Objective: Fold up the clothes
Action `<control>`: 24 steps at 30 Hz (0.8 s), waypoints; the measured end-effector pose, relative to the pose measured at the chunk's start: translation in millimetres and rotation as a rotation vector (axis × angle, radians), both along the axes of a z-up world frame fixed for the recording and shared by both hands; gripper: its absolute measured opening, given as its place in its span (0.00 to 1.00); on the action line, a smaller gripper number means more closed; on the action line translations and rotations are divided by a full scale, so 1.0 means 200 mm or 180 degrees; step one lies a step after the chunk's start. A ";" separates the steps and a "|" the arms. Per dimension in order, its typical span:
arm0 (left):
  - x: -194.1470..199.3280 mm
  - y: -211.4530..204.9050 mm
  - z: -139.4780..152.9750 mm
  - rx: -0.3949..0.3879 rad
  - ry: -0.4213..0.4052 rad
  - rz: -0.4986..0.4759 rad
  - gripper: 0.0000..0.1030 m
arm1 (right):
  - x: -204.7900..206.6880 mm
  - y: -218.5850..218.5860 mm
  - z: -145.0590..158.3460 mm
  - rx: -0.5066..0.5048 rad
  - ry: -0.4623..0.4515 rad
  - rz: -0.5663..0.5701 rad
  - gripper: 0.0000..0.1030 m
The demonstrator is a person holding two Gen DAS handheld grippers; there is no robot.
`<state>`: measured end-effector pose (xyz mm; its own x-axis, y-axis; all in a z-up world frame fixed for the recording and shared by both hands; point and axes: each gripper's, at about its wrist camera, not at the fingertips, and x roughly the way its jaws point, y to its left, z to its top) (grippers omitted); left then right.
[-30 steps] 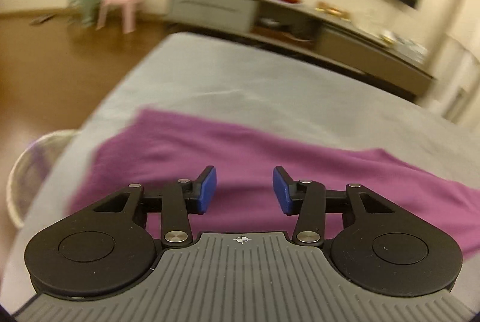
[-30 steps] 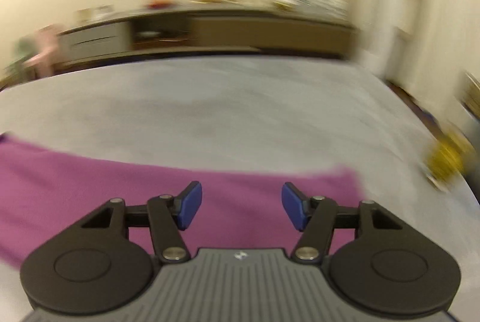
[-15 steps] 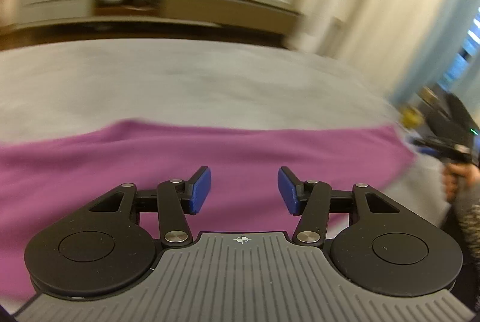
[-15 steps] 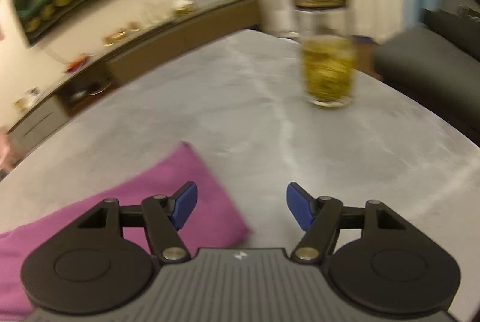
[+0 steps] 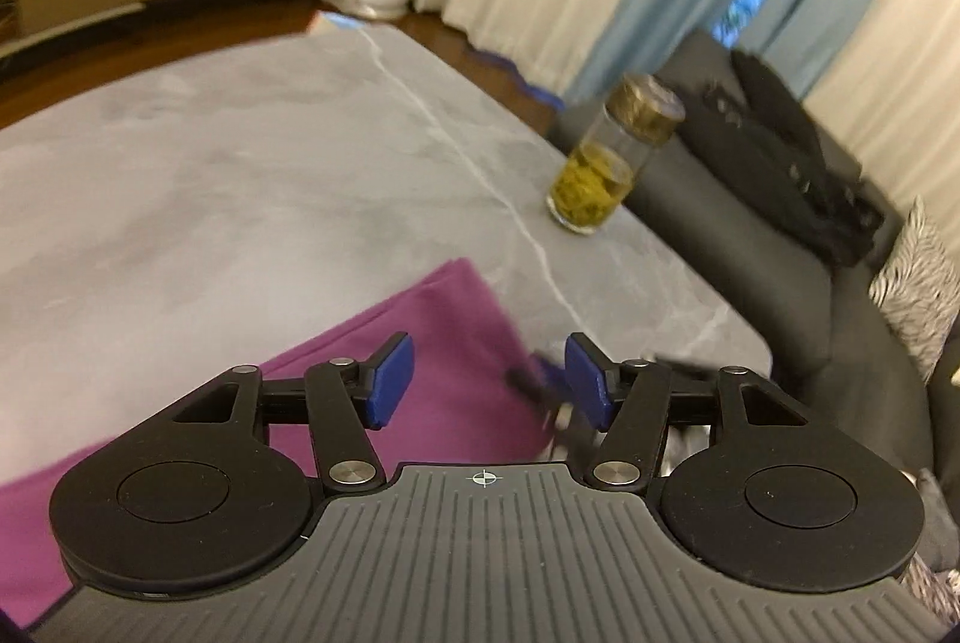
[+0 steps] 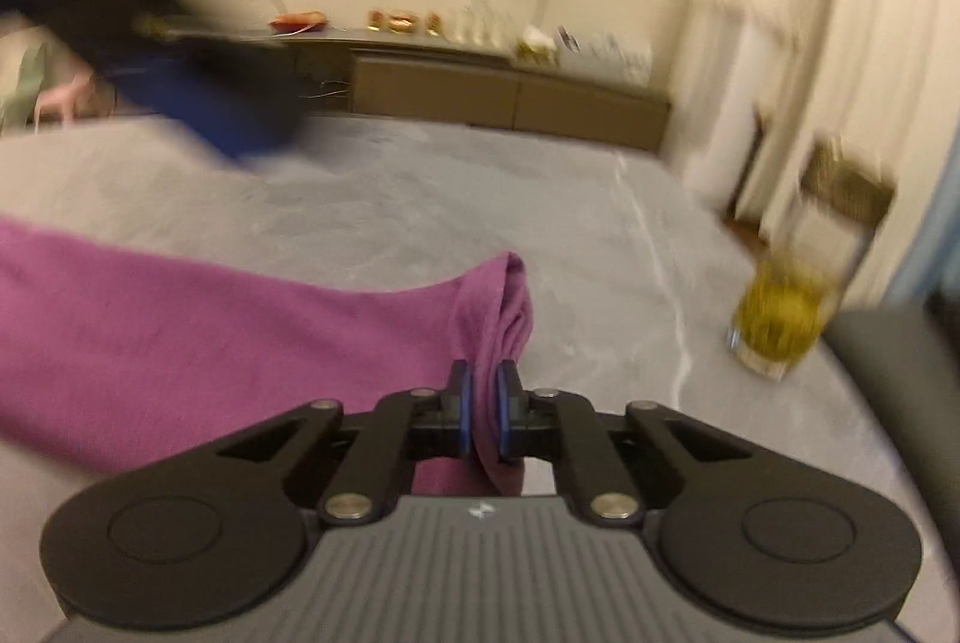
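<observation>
The cloth [image 6: 240, 319] is plain purple. The bench [image 5: 240, 175] is grey marble with white veins. The jar [image 5: 606, 169] holds yellow-green contents under a gold lid. Each claw's pads [image 5: 390, 379] are blue.

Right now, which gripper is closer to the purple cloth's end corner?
Right. The right gripper has just closed on the purple cloth at that corner; the left gripper hovers open above the same end, not touching.
</observation>
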<state>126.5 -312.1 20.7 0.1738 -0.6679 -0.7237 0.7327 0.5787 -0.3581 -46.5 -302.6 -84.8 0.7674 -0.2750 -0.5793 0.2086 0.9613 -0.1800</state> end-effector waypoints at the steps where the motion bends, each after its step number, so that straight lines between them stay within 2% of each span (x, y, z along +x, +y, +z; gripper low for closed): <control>1: 0.01 -0.08 -0.05 0.0075 0.0028 -0.0003 0.50 | 0.00 0.03 0.00 -0.0094 0.0002 0.0062 0.08; 3: 0.03 -0.20 -0.14 0.0246 0.0048 -0.0008 0.50 | 0.00 0.06 0.00 -0.0198 0.0015 0.0160 0.08; 5: 0.04 -0.31 -0.23 0.0418 0.0054 -0.0010 0.45 | 0.01 0.07 0.00 -0.0184 0.0015 0.0241 0.08; 6: 0.05 -0.35 -0.26 0.0502 0.0051 -0.0009 0.37 | 0.01 0.07 0.00 -0.0167 0.0020 0.0267 0.08; 7: 0.05 -0.37 -0.29 0.0579 0.0027 0.0006 0.11 | 0.02 0.06 -0.01 -0.0150 0.0023 0.0300 0.08; 8: 0.06 -0.39 -0.32 0.0653 -0.0005 0.0027 0.00 | 0.02 0.06 0.00 -0.0131 0.0020 0.0334 0.08; 10: 0.06 -0.35 -0.32 0.0609 -0.0010 0.0051 0.00 | 0.01 0.05 0.01 -0.0049 -0.0017 0.0418 0.05; 12: 0.06 -0.22 -0.27 0.0431 -0.0022 0.0132 0.00 | -0.02 0.02 0.03 0.0196 -0.0120 0.0551 0.12; 13: 0.06 -0.11 -0.22 0.0276 0.0006 0.0218 0.00 | -0.05 -0.01 0.07 0.0433 -0.0247 0.0651 0.18; 15: 0.07 0.16 -0.14 -0.0014 0.0046 0.0411 0.00 | -0.13 -0.09 0.13 0.1023 -0.0566 0.0849 0.37; 17: 0.07 0.46 -0.13 -0.0121 0.0051 0.0600 0.00 | -0.19 -0.17 0.18 0.1583 -0.0856 0.1016 0.41; 18: 0.06 0.57 -0.17 -0.0052 0.0073 0.0665 0.00 | -0.17 -0.18 0.18 0.1716 -0.0866 0.1026 0.41; 19: 0.06 0.66 -0.22 0.0047 0.0094 0.0734 0.00 | -0.13 -0.17 0.17 0.1760 -0.0778 0.1005 0.41; 21: 0.06 0.76 -0.32 0.0179 0.0169 0.0865 0.00 | -0.01 -0.08 0.13 0.1653 -0.0427 0.0993 0.26; 24: 0.04 0.81 -0.43 0.0197 0.0272 0.0947 0.01 | 0.17 0.09 0.06 0.1396 0.0103 0.1030 0.24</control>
